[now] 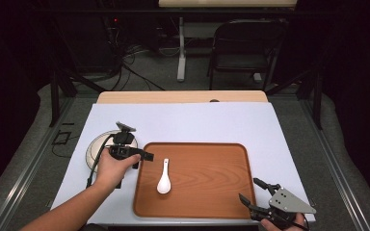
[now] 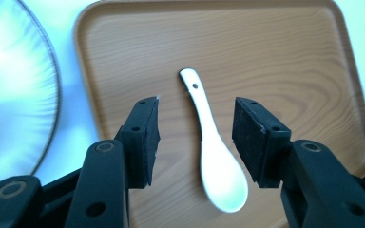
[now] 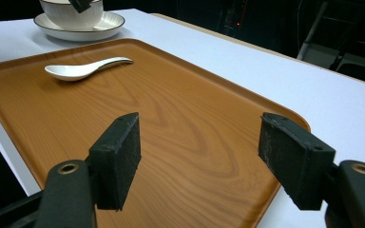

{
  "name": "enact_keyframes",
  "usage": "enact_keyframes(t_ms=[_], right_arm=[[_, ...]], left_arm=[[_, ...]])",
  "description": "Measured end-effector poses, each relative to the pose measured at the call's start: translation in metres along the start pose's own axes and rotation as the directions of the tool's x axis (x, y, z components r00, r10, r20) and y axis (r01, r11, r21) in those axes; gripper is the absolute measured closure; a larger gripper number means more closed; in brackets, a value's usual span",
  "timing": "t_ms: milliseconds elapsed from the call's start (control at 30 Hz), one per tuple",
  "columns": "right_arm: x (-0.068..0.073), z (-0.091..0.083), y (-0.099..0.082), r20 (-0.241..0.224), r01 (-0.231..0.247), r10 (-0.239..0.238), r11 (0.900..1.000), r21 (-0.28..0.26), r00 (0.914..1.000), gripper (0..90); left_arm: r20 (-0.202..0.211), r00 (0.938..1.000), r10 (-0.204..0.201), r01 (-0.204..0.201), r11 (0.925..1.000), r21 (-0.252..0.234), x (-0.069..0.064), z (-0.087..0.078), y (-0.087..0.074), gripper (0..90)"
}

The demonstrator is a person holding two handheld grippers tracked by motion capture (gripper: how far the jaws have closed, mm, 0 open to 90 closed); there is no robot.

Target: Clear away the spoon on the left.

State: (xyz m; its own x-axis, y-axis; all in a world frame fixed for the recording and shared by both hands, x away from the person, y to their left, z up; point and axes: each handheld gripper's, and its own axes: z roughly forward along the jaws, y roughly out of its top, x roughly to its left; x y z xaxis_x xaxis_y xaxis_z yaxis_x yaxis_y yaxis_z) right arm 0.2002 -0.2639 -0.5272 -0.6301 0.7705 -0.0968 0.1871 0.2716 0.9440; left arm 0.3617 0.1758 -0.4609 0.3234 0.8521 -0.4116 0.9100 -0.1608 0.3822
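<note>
spoon lies on the tray
left tool (image 2: pixel 196 137) open above the white spoon (image 2: pixel 214 156), near the tray's (image 1: pixel 207 154) left edge; right tool (image 3: pixel 209 156) open at its near right corner.

White table cover (image 1: pixel 202 122) over wooden tabletop (image 1: pixel 183 96), bare strip at far edge. White bowl (image 3: pixel 71 12) on dark-rimmed plate (image 3: pixel 109 21), left of tray, touching neither. Beyond table: dark folding chair (image 1: pixel 245 45), pale table leg (image 1: pixel 181 48), cables (image 1: pixel 125 57) across grey floor (image 1: pixel 164 72).
</note>
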Motion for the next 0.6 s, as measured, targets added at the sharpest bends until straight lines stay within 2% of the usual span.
enact_keyframes(t_ms=[200, 367, 600], right_arm=[[0.000, 0.000, 0.000, 0.001, -0.001, 0.001, 1.0000, 0.001, 1.0000, 30.4], [0.000, 0.000, 0.000, 0.002, -0.003, 0.003, 1.0000, 0.003, 1.0000, 30.4], [0.000, 0.001, 0.000, 0.003, -0.004, 0.004, 1.0000, 0.004, 1.0000, 30.4]], left_arm=[[-0.012, 0.9983, 0.058, -0.058, 0.9973, -0.045, 0.000, -0.016, -0.009, 51.4], [-0.015, 0.9936, 0.112, -0.113, 0.9897, -0.088, 0.001, -0.030, -0.022, 54.1], [-0.077, 0.9841, 0.160, -0.168, 0.9798, -0.109, 0.006, -0.040, -0.040, 54.8]])
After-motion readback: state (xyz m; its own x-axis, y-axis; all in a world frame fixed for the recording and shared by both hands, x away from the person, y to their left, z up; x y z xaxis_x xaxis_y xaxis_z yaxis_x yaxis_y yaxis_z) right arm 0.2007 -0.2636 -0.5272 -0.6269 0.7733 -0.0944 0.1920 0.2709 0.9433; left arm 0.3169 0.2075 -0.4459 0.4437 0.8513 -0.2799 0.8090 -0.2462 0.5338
